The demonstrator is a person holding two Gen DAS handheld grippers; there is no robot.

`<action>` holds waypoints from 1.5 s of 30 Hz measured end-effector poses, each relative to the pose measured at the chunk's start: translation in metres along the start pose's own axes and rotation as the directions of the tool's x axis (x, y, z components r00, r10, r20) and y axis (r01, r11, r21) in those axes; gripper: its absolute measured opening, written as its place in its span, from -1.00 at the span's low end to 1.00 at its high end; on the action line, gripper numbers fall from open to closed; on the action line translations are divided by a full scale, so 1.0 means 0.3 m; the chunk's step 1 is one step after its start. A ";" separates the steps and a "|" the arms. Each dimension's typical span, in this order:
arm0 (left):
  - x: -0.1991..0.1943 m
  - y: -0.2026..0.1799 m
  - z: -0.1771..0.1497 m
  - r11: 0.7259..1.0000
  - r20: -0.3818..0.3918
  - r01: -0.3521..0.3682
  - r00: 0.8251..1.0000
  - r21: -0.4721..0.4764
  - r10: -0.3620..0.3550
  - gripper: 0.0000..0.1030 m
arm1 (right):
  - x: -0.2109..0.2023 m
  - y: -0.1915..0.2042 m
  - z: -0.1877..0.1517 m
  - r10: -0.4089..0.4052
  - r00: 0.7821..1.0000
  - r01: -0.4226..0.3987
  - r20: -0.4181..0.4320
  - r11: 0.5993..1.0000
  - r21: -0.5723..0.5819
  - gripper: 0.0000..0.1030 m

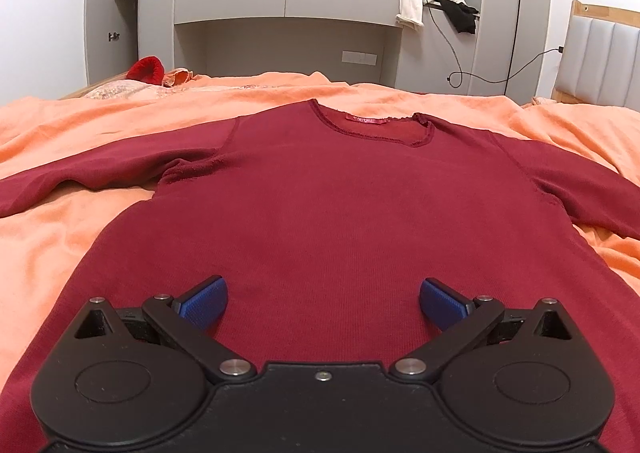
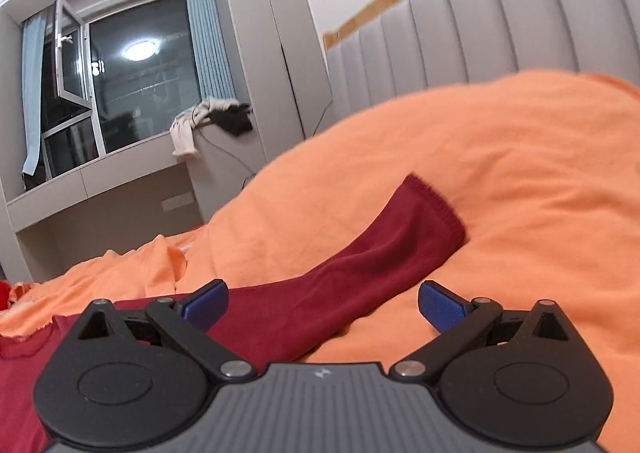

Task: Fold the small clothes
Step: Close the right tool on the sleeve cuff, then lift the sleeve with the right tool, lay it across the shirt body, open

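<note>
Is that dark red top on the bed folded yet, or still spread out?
Spread out. The red top lies flat on the orange blanket, neckline showing, both sleeves stretched sideways; neither open gripper holds it.

Both views low, close — sharing the red top (image 1: 320, 205).

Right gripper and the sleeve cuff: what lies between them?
In the right wrist view, only the sleeve's own red cloth runs from the open right gripper to the cuff, lying on the orange blanket.

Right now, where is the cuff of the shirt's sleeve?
In the right wrist view the sleeve cuff lies on the orange blanket, ahead of the open right hand-held gripper, below the padded headboard.
</note>
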State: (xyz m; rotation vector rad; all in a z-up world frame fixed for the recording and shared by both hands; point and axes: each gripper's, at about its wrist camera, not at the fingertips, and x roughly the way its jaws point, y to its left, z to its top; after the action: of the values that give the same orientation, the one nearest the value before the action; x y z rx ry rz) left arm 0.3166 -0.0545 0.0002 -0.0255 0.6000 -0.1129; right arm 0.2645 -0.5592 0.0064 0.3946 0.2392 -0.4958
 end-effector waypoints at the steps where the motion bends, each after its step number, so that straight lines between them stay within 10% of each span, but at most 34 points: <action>1: 0.001 -0.002 -0.002 1.000 0.000 -0.002 1.000 0.002 0.002 0.99 | 0.017 0.000 -0.002 -0.009 0.999 0.010 -0.041 1.000 0.006 1.00; 19: 0.009 -0.036 -0.033 0.998 0.021 -0.033 0.999 0.047 0.032 0.99 | 0.166 -0.143 0.053 -0.139 0.989 0.123 0.053 0.966 0.227 0.56; 21: 0.008 -0.039 -0.034 0.998 0.022 -0.034 0.999 0.048 0.033 0.99 | 0.205 -0.167 0.059 -0.155 0.987 0.136 0.045 0.950 0.280 0.30; 23: 0.008 -0.038 -0.035 0.998 0.022 -0.034 0.999 0.047 0.033 0.99 | 0.232 -0.192 0.058 -0.175 0.984 0.154 0.036 0.934 0.321 -0.38; 27: 0.008 -0.038 -0.035 0.998 0.022 -0.033 0.999 0.046 0.032 0.99 | 0.262 -0.197 0.048 -0.151 0.988 0.127 0.044 0.930 0.344 -0.72; 36: -0.052 -0.055 -0.038 0.996 0.120 -0.075 0.990 0.045 0.069 0.99 | 0.117 0.048 0.107 0.029 0.985 -0.051 0.172 0.991 0.125 -0.76; 45: -0.127 0.020 0.037 0.994 0.174 -0.087 0.980 -0.061 0.097 0.99 | -0.043 0.407 0.160 0.301 0.921 -0.285 0.246 0.953 -0.098 -0.76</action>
State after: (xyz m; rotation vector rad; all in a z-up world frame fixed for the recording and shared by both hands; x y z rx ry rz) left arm 0.2921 -0.0444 0.0304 -0.0590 0.4253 -0.0043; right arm 0.3211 -0.4756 0.0913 0.2958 -0.0589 -0.2389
